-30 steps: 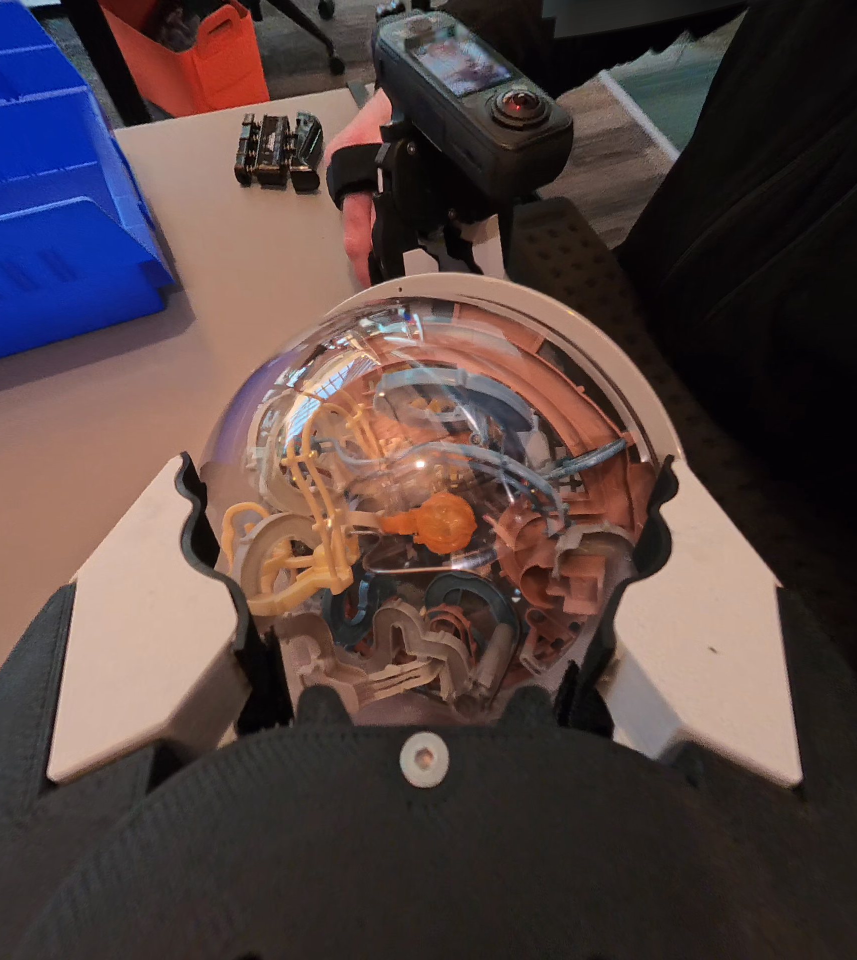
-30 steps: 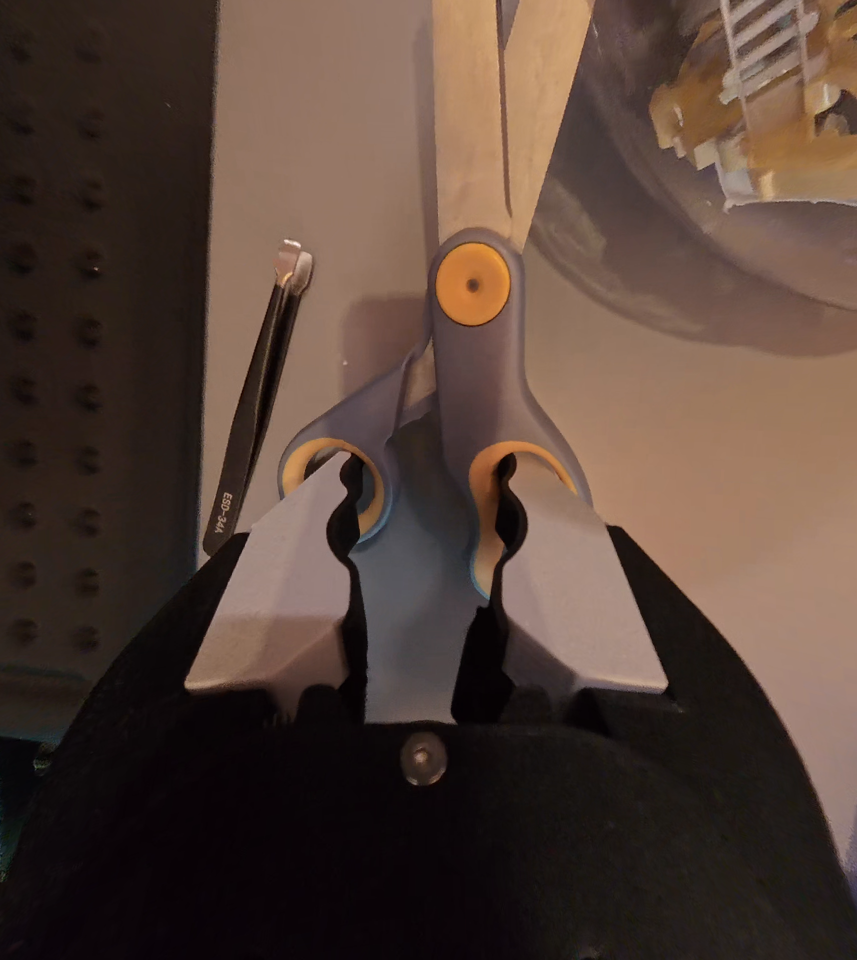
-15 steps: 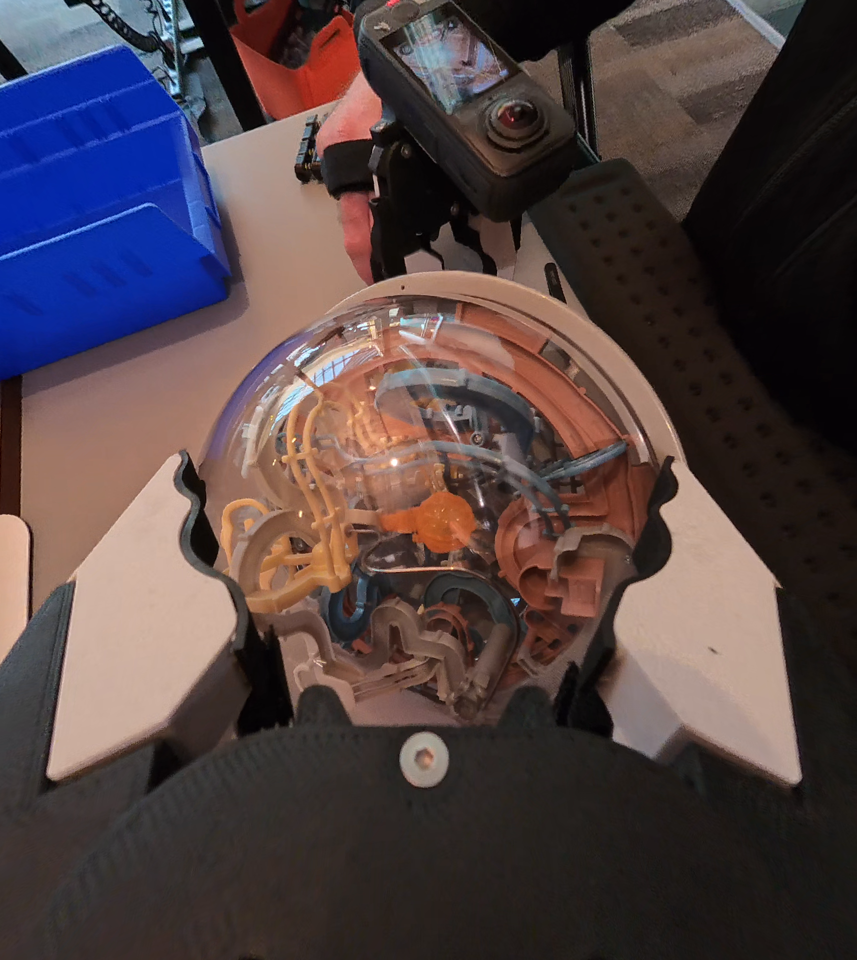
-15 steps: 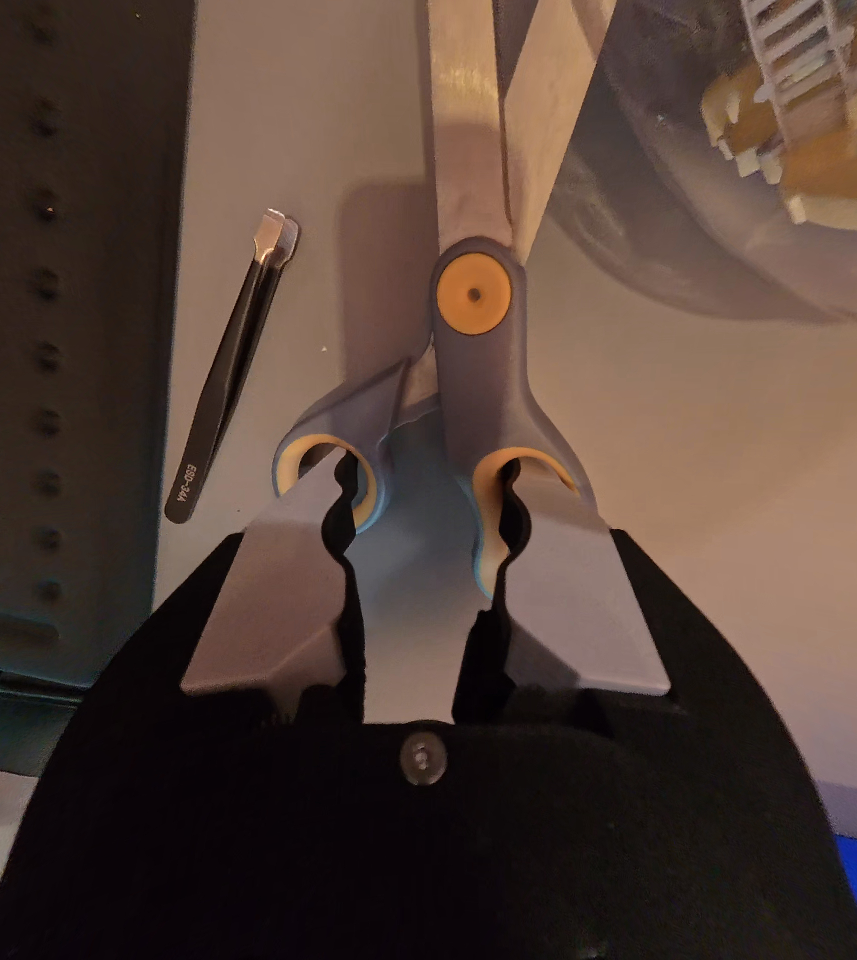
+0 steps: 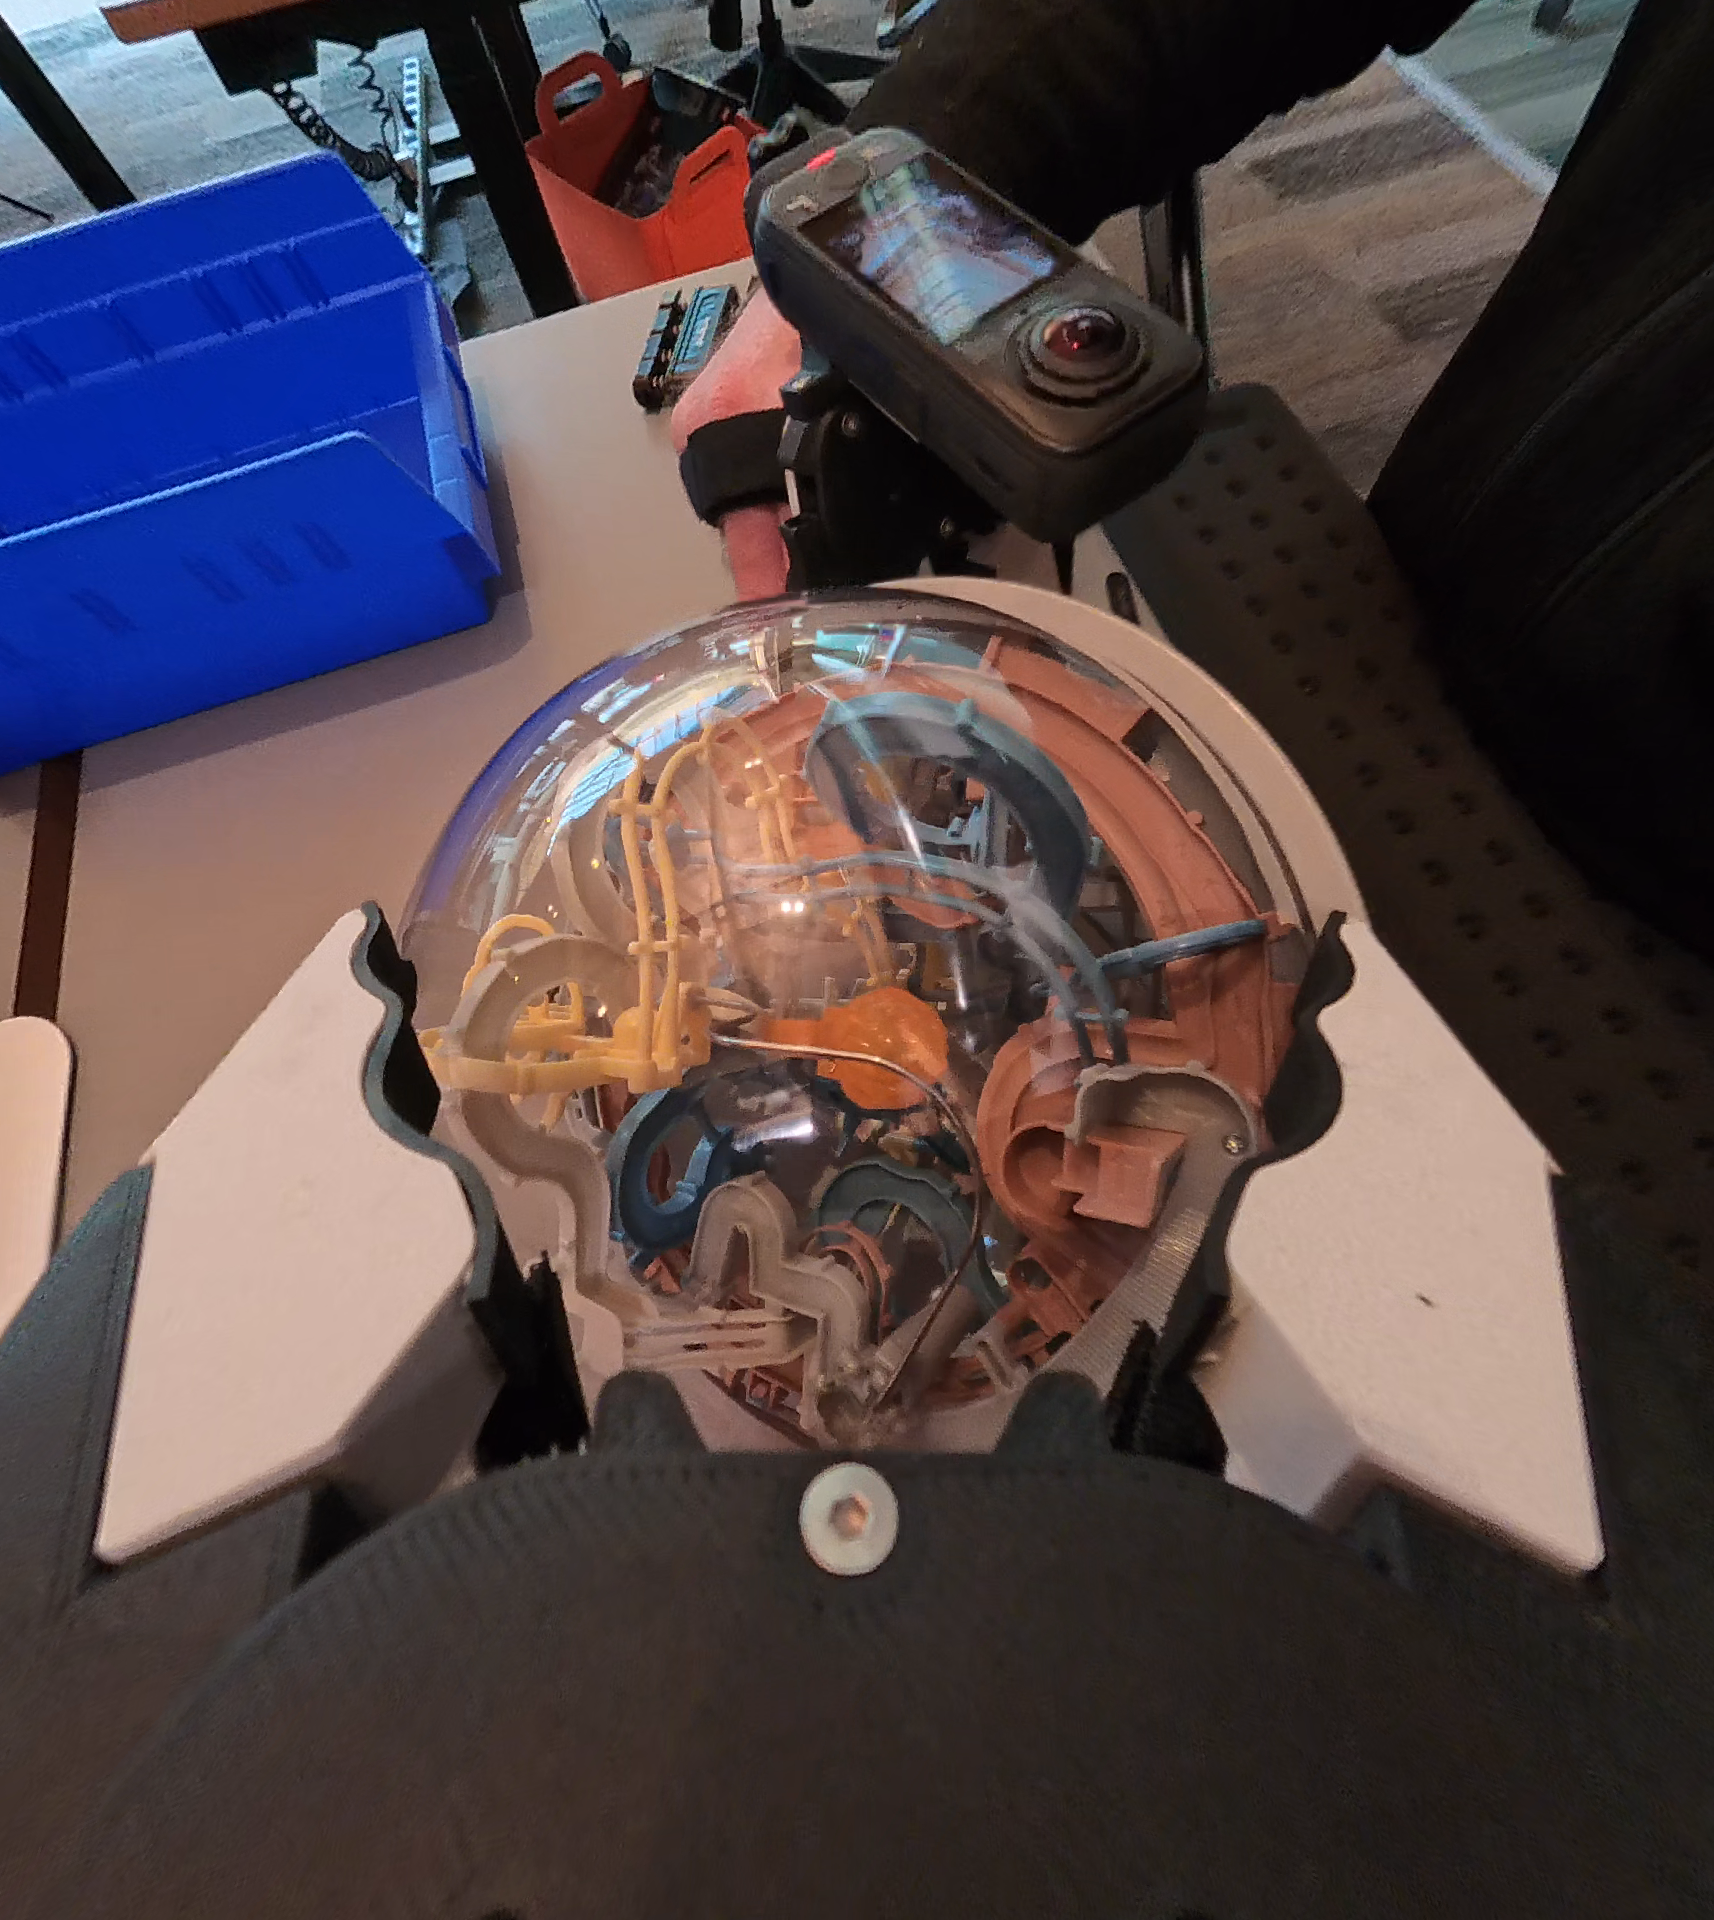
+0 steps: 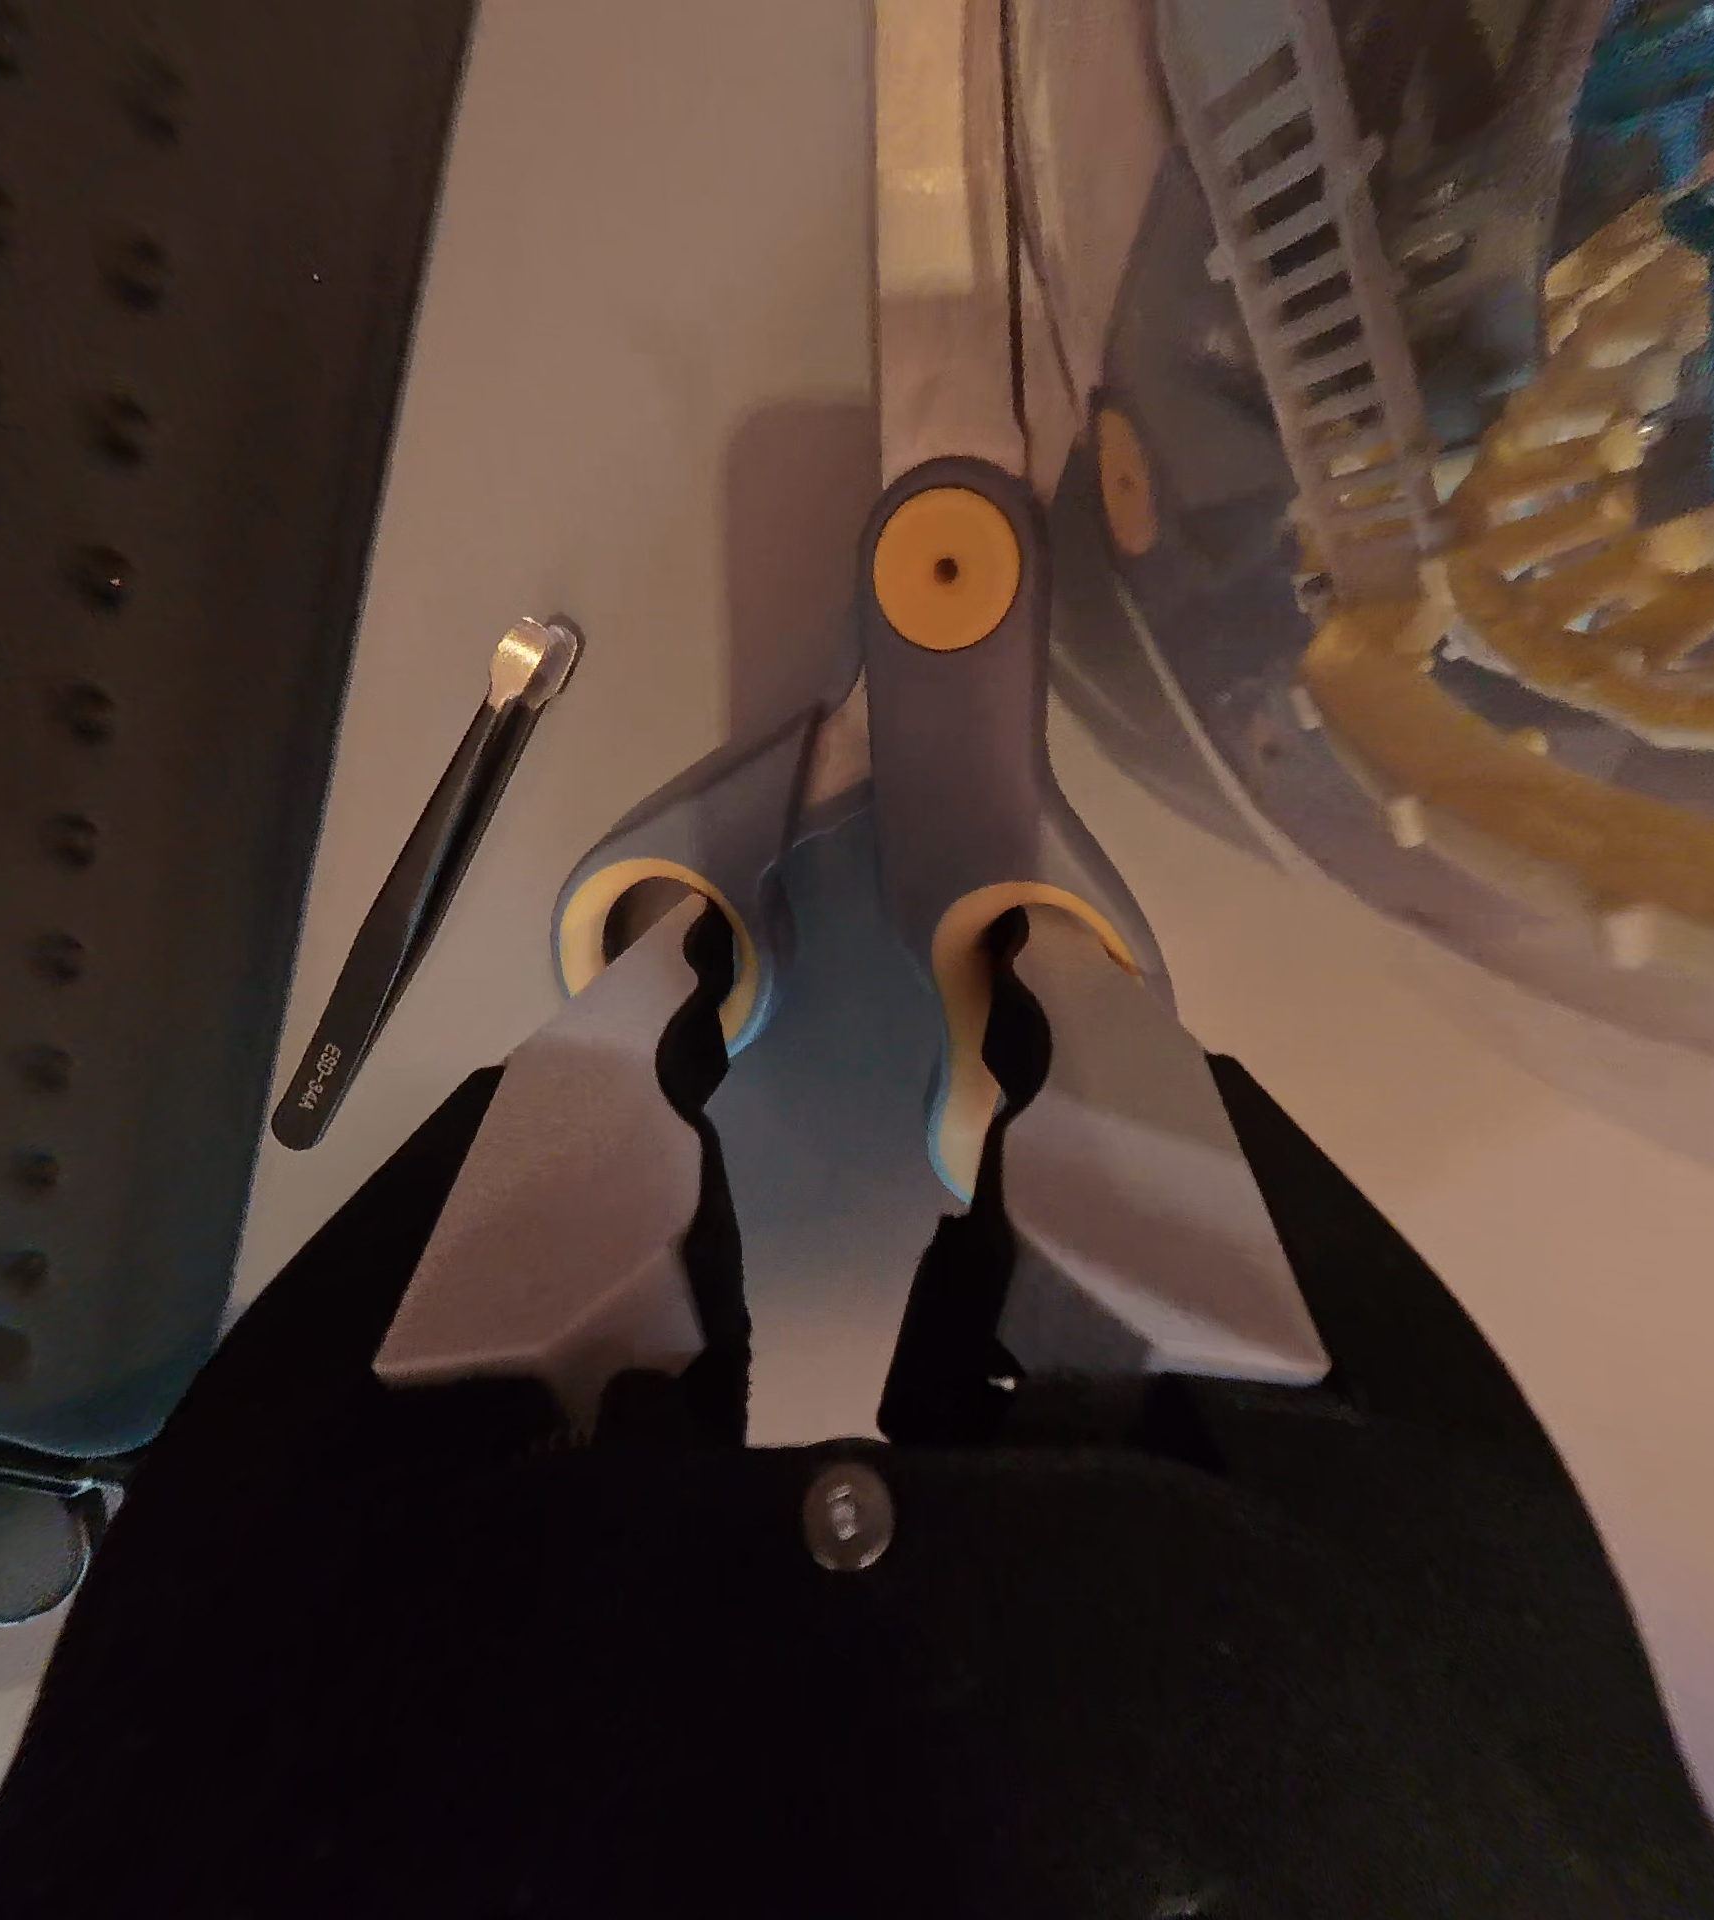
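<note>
My left gripper (image 5: 853,925) is shut on a clear plastic maze ball (image 5: 832,1039) with orange, yellow, blue and grey tracks inside and a white ring (image 5: 1237,727) around it. It holds the ball over a beige table (image 5: 240,831). My right gripper (image 6: 853,925) has its fingertips through the yellow-lined handle loops of grey scissors (image 6: 946,707) and is shut on the handles. The blades point away over the table. The ball (image 6: 1455,571) shows close on the right of the scissors. The right gripper's camera (image 5: 978,312) and a hand (image 5: 728,405) show just beyond the ball.
Black tweezers (image 6: 427,883) lie left of the scissors, beside a dark dotted mat (image 6: 105,520), which also shows in the left wrist view (image 5: 1455,831). A blue bin (image 5: 157,468) stands at the left. Small black parts (image 5: 687,332) and an orange bag (image 5: 645,187) are farther back. The gap from one gripper's tips to the other's is roughly 20 cm.
The left gripper has tilted up and back with the ball, so more of the blue bin and the floor shows. In the right wrist view the ball has come closer to the scissors.
</note>
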`<state>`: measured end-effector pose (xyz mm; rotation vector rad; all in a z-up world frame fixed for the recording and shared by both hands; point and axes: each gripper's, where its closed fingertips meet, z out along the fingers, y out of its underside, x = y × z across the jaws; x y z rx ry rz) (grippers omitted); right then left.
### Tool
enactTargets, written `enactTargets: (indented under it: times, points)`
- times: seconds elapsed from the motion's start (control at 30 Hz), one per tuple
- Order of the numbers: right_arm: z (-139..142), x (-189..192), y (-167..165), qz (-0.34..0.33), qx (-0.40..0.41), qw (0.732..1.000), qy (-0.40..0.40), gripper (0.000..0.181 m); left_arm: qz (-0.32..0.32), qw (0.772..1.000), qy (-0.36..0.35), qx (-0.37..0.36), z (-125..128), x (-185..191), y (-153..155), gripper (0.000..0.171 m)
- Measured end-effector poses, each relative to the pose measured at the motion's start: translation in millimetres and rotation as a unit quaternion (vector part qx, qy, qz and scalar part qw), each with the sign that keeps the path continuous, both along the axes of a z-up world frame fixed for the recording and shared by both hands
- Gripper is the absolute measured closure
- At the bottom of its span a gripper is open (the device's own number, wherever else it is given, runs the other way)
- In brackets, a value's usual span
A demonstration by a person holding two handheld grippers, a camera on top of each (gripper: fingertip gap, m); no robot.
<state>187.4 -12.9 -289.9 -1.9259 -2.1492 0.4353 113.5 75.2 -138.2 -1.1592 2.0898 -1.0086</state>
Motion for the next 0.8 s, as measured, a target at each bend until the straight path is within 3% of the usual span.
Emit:
enactTargets:
  times: [0.27, 0.4, 0.47, 0.53, 0.63, 0.73, 0.77, 0.8]
  points:
    - [1, -7, -8, -0.03, -0.025, 0.998, 0.052, 0.147, 0.09, 0.996, -0.007, -0.01, 3, -18, 12, 0.016]
    - [8, -15, -7, -0.041, -0.044, 0.995, 0.083, 0.148, 0.168, 0.985, -0.04, -0.022, 18, -32, 32, 0.04]
    - [15, -14, -7, -0.045, -0.065, 0.992, 0.095, 0.147, 0.195, 0.979, -0.064, 0.002, 33, -41, 35, 0.044]
    - [20, -16, -7, -0.053, -0.076, 0.99, 0.109, 0.147, 0.214, 0.973, -0.08, 0.026, 49, -49, 30, 0.063]
    - [24, -21, -7, -0.06, -0.085, 0.986, 0.128, 0.147, 0.215, 0.971, -0.063, 0.087, 41, -57, 13, 0.092]
    - [29, -25, -8, -0.078, -0.119, 0.976, 0.163, 0.146, 0.244, 0.959, -0.043, 0.136, 20, -61, 9, 0.087]
    - [31, -27, -7, -0.085, -0.131, 0.972, 0.176, 0.146, 0.259, 0.952, -0.033, 0.159, 13, -64, 11, 0.091]
    - [32, -28, -7, -0.093, -0.138, 0.969, 0.185, 0.146, 0.281, 0.94, -0.032, 0.191, 11, -66, 18, 0.106]
